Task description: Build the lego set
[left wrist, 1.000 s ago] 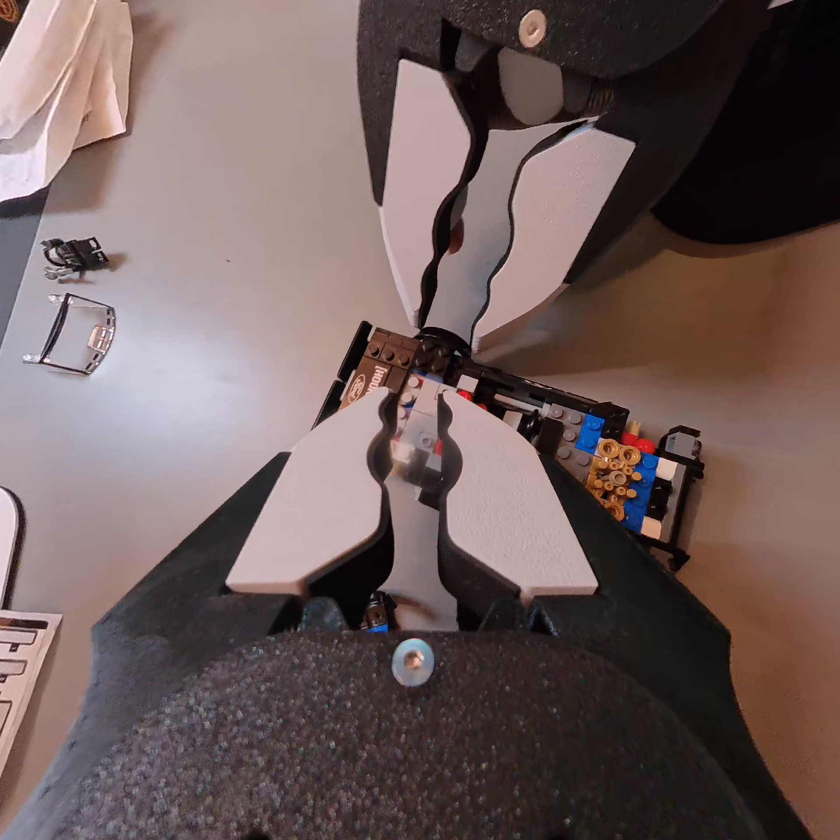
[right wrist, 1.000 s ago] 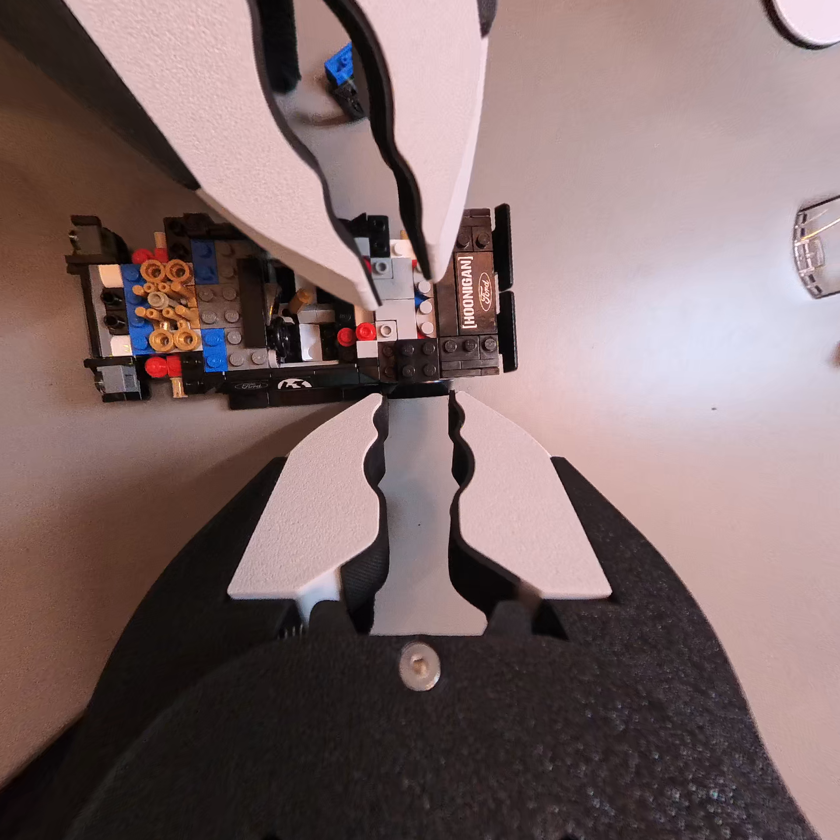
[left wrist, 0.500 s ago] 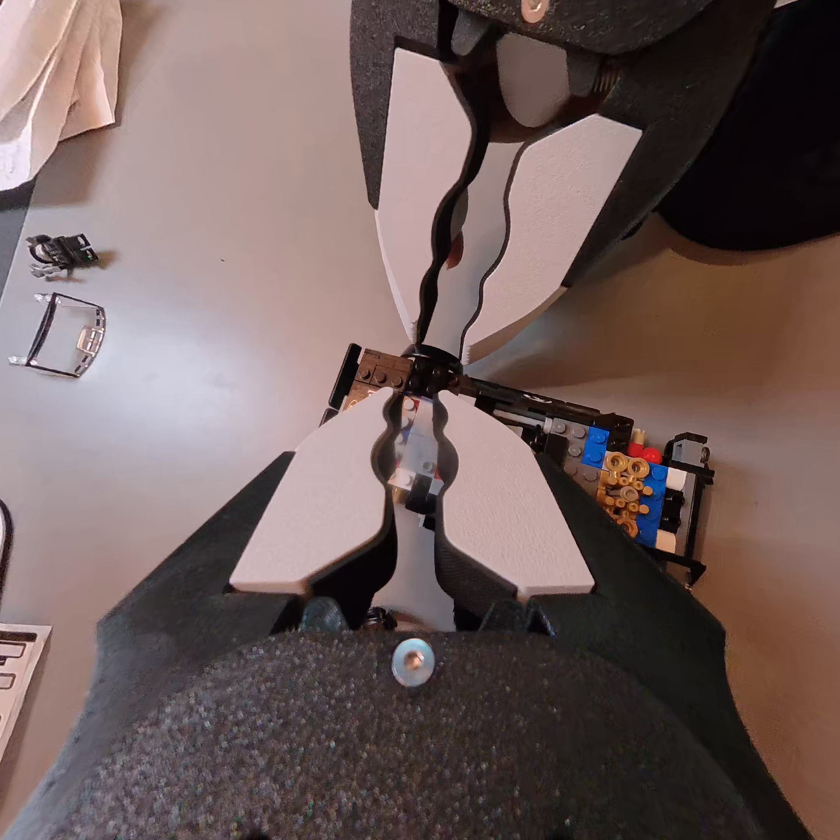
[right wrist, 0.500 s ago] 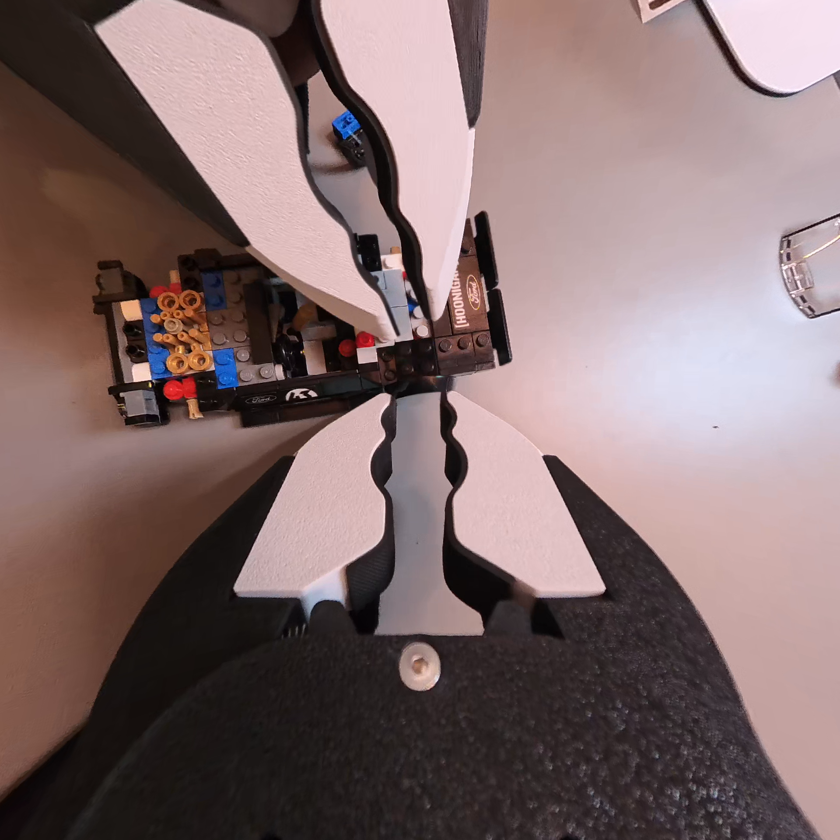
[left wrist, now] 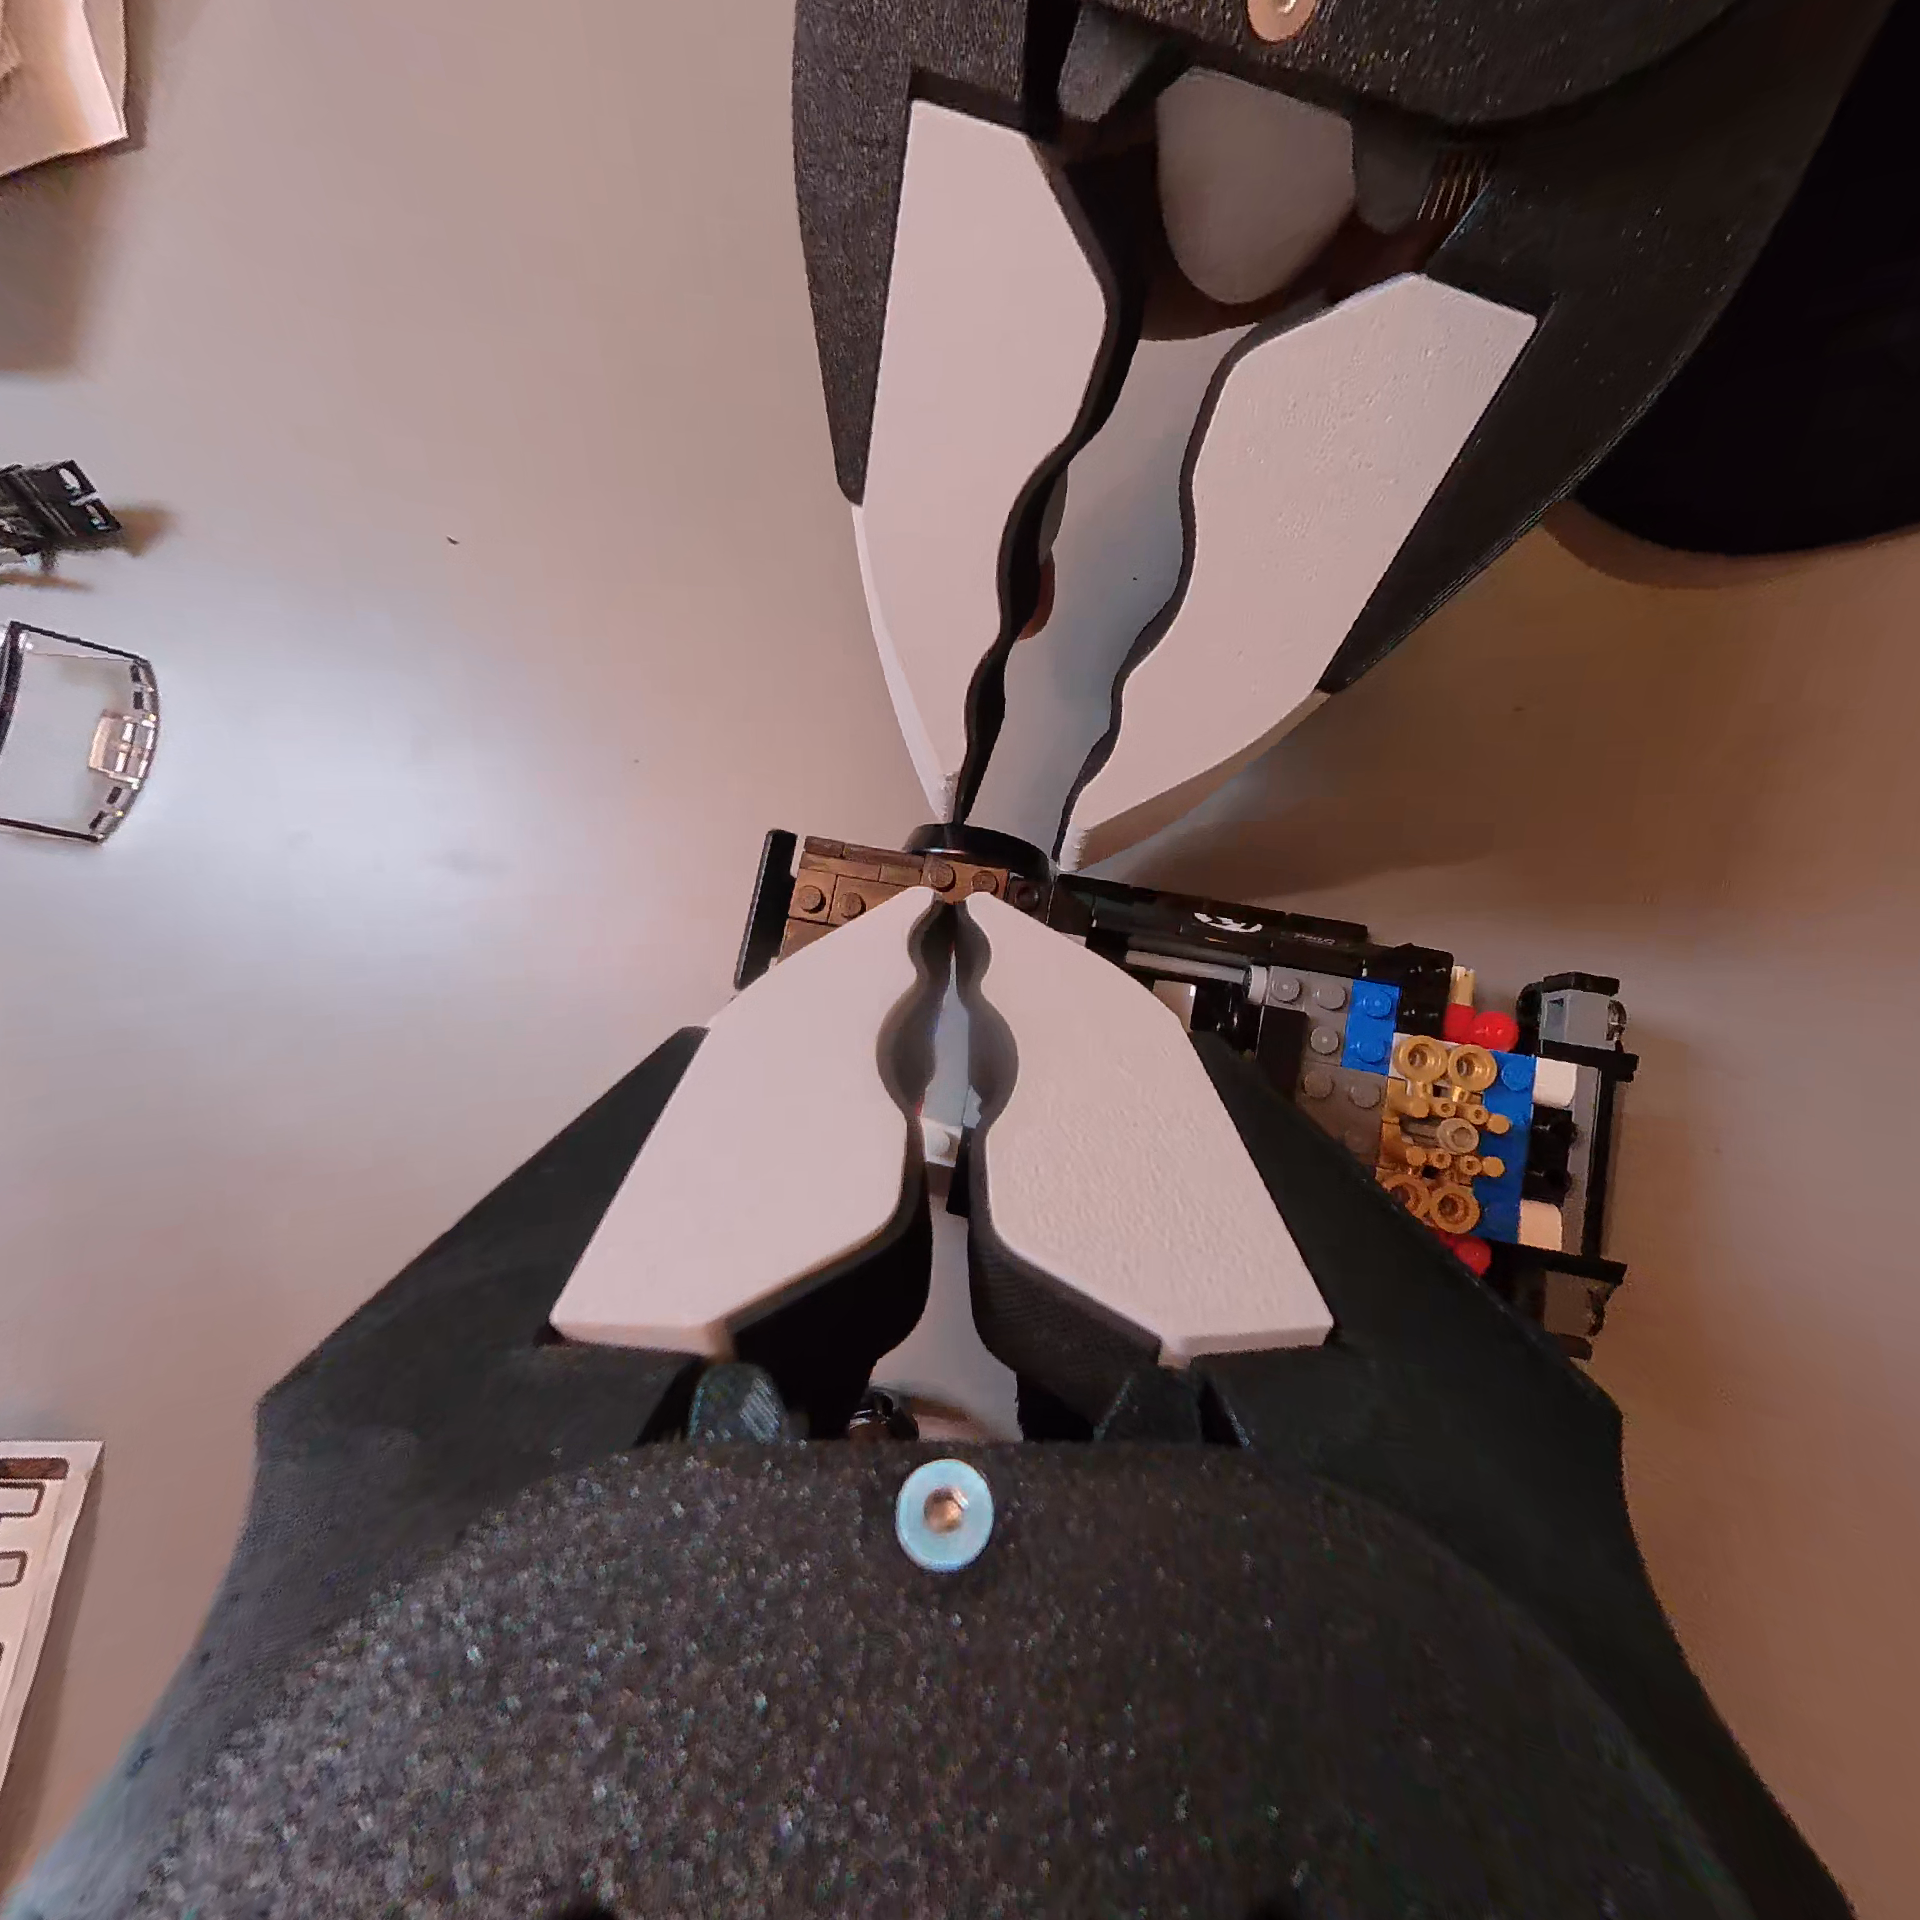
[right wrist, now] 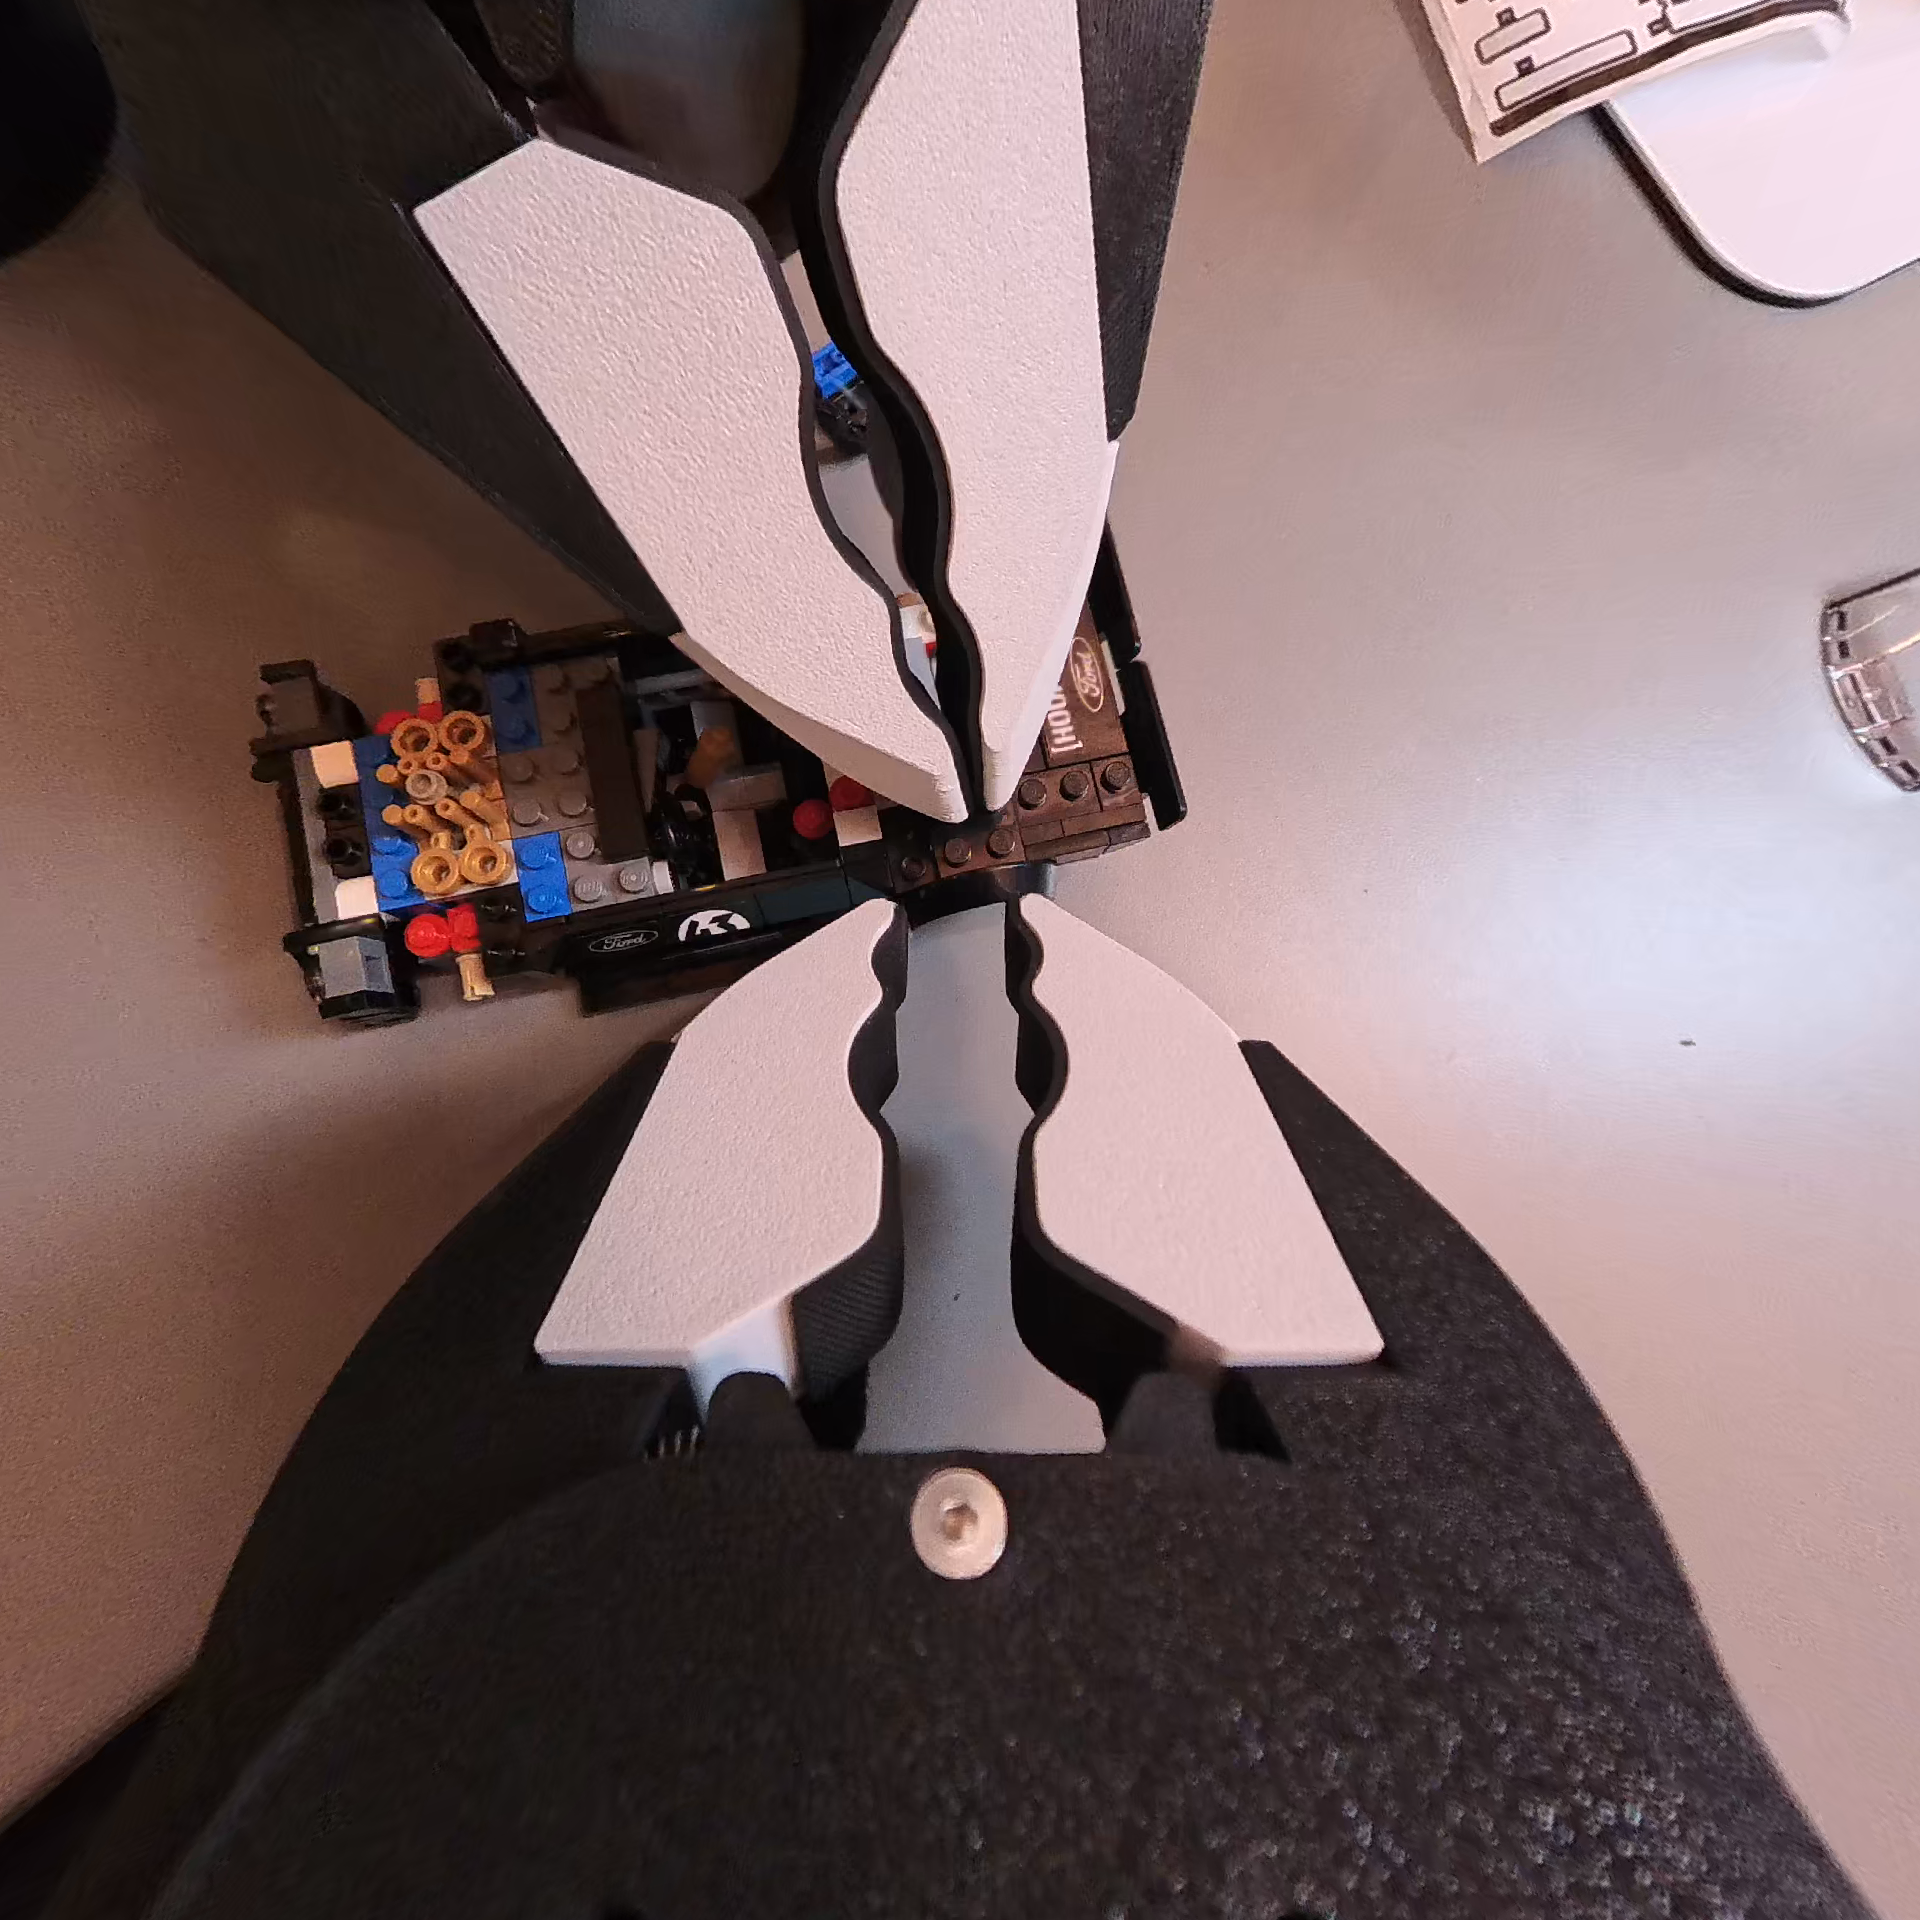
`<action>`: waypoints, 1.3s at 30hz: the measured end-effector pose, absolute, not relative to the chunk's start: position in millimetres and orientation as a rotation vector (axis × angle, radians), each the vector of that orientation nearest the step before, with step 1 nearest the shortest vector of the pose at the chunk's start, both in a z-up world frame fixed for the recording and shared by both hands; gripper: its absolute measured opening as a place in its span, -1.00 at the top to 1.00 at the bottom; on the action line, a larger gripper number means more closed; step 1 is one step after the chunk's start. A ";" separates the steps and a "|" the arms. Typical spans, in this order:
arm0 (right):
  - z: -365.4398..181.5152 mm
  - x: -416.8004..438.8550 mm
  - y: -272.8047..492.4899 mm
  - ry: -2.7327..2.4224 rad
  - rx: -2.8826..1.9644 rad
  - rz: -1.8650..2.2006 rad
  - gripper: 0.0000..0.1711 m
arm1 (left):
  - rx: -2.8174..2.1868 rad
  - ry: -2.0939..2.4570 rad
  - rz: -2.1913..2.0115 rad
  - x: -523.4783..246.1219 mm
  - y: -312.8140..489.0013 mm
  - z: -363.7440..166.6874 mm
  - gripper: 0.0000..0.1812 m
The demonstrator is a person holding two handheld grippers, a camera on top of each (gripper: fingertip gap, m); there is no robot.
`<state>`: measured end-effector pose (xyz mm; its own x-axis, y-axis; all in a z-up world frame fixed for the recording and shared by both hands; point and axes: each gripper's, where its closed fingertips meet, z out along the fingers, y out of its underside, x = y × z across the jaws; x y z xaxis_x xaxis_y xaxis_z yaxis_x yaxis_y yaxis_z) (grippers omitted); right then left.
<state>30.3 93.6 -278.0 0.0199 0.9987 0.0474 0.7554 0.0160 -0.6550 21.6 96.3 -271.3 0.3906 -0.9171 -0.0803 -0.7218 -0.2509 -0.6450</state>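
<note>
The partly built lego car [left wrist: 1382, 1049] lies on the grey table, with black sides, blue and grey plates and gold parts; it also shows in the right wrist view [right wrist: 540, 821]. My left gripper [left wrist: 951, 906] is shut, its tips together and pressing on the dark studded plates at the car's end. A grey and white brick [left wrist: 945, 1101] shows through the gap behind the tips. My right gripper [right wrist: 958, 914] faces it from the other side and grips a black round part [left wrist: 977, 837] on the car's side edge. The left gripper's tips [right wrist: 974, 802] also show in the right wrist view.
A clear windscreen piece [left wrist: 83, 727] and a small black part [left wrist: 47, 509] lie at the left. A printed sheet [left wrist: 42, 1538] sits at the lower left and shows again [right wrist: 1621, 62] on a white rounded object [right wrist: 1787, 197]. A small blue part [right wrist: 836, 379] lies behind the left gripper. The tips of both grippers are at nearly the same place.
My left gripper's jaws have closed from a wider gap around the grey brick to tips together, and it has moved forward to the car's end. The right gripper keeps its hold.
</note>
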 end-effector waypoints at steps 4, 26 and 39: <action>-277.8 29.6 93.6 -1.778 -1.785 0.642 0.79 | -2.110 1.380 -0.445 20.8 96.3 -272.1 1.00; -269.7 29.8 93.8 -1.738 -1.755 0.677 0.79 | -2.252 1.328 -0.524 17.9 93.8 -275.7 0.98; -266.6 30.6 92.9 -1.725 -1.749 0.672 0.79 | -2.169 1.418 -0.355 16.8 94.0 -276.4 0.97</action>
